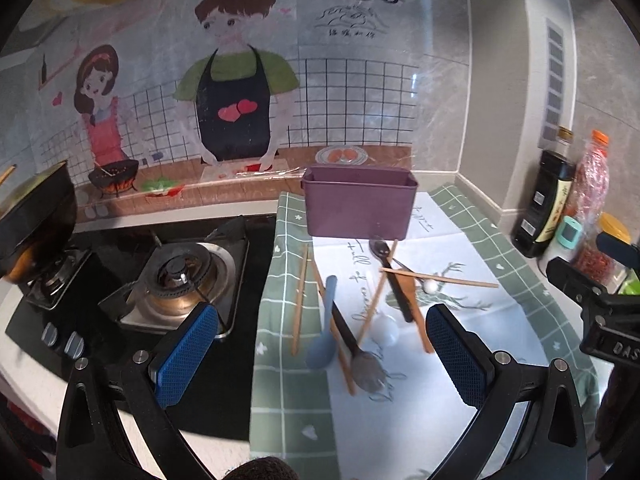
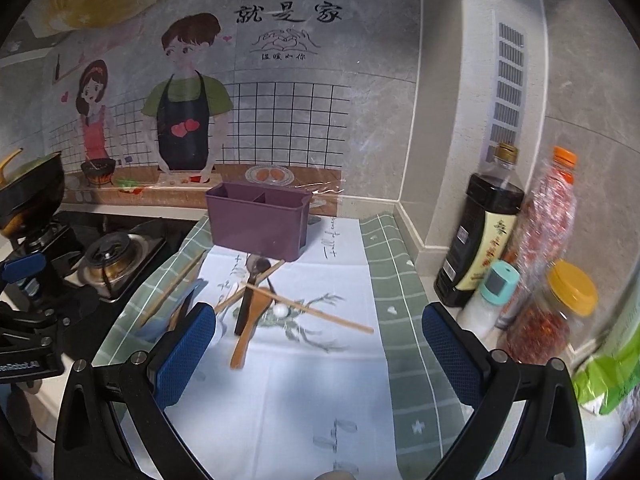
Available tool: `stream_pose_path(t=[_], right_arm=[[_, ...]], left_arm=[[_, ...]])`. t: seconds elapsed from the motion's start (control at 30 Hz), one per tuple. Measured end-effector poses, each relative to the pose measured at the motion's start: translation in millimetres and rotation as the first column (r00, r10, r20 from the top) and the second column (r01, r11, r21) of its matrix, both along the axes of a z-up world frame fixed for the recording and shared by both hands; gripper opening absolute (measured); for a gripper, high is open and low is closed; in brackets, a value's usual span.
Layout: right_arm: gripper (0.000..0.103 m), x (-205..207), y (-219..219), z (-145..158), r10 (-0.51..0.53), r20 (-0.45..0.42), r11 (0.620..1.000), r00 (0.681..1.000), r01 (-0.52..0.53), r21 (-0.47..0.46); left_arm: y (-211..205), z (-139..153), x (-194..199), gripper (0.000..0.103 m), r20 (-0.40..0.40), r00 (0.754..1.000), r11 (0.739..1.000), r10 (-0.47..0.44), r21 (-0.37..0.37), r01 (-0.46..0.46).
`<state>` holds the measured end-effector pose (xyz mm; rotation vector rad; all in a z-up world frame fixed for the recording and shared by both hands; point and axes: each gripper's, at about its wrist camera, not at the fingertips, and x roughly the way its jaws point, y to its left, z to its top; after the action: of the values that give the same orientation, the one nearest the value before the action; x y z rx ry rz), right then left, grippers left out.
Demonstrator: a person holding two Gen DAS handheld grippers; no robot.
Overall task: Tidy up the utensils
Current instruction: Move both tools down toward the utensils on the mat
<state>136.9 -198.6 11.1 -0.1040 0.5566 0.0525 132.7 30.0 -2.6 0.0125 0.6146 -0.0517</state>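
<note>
A purple utensil holder (image 1: pixel 360 206) (image 2: pixel 258 220) stands at the back of a green-and-white cloth (image 1: pixel 400 420) (image 2: pixel 320 380); its two compartments look empty. Loose utensils lie in front of it: a blue plastic spoon (image 1: pixel 326 328), a black-handled metal spoon (image 1: pixel 360 354), a dark spoon (image 1: pixel 390 276) (image 2: pixel 252 280), a wooden spoon (image 2: pixel 250 320), a white spoon (image 1: pixel 386 330) and several wooden chopsticks (image 1: pixel 300 296) (image 2: pixel 316 312). My left gripper (image 1: pixel 324 356) is open above the blue spoon. My right gripper (image 2: pixel 316 356) is open above bare cloth, right of the pile.
A gas stove (image 1: pixel 180 280) (image 2: pixel 112 256) and a black wok (image 1: pixel 36 216) are to the left. Sauce bottles and jars (image 2: pixel 520 248) (image 1: pixel 560 208) stand along the right wall. The other gripper shows at each view's edge (image 1: pixel 600 300) (image 2: pixel 28 320).
</note>
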Motion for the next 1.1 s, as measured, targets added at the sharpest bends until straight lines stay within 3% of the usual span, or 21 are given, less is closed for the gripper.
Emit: stream_pose_path(t=[0.27, 0.53, 0.7, 0.87, 0.97, 1.1], right_arm=[[0.103, 58.8, 30.4, -24.1, 0.054, -0.107, 0.99, 0.993, -0.067, -0.123], [0.1, 96.9, 26.5, -56.9, 0.057, -0.232, 0.988, 0.971, -0.089, -0.129], [0.083, 131.5, 25.1, -70.7, 0.15, -0.291, 0.976, 0.945, -0.189, -0.109], [0.042, 166.9, 29.5, -94.5, 0.317, -0.384, 0.924, 0.867, -0.373, -0.082], [0.031, 181.6, 32.7, -109.5, 0.389, -0.423, 0.887, 0.818, -0.457, -0.067], [0.026, 195.1, 39.4, -124.5, 0.453, -0.463, 0.853, 0.761, -0.521, -0.021]], left_arm=[[41.4, -19.0, 57.8, 0.103, -0.084, 0.995, 0.998, -0.05, -0.041, 0.046], [55.7, -42.9, 87.3, 0.103, -0.136, 0.989, 0.996, -0.059, -0.068, 0.05], [56.1, -51.2, 98.2, 0.103, -0.147, 0.989, 0.996, -0.028, -0.083, 0.016], [49.4, -57.5, 103.9, 0.103, -0.202, 0.979, 0.998, 0.033, -0.047, -0.043], [44.2, -61.0, 108.9, 0.103, -0.217, 0.974, 0.997, 0.07, -0.02, -0.076], [41.0, -63.4, 114.1, 0.103, -0.24, 0.966, 0.994, 0.097, -0.023, -0.105]])
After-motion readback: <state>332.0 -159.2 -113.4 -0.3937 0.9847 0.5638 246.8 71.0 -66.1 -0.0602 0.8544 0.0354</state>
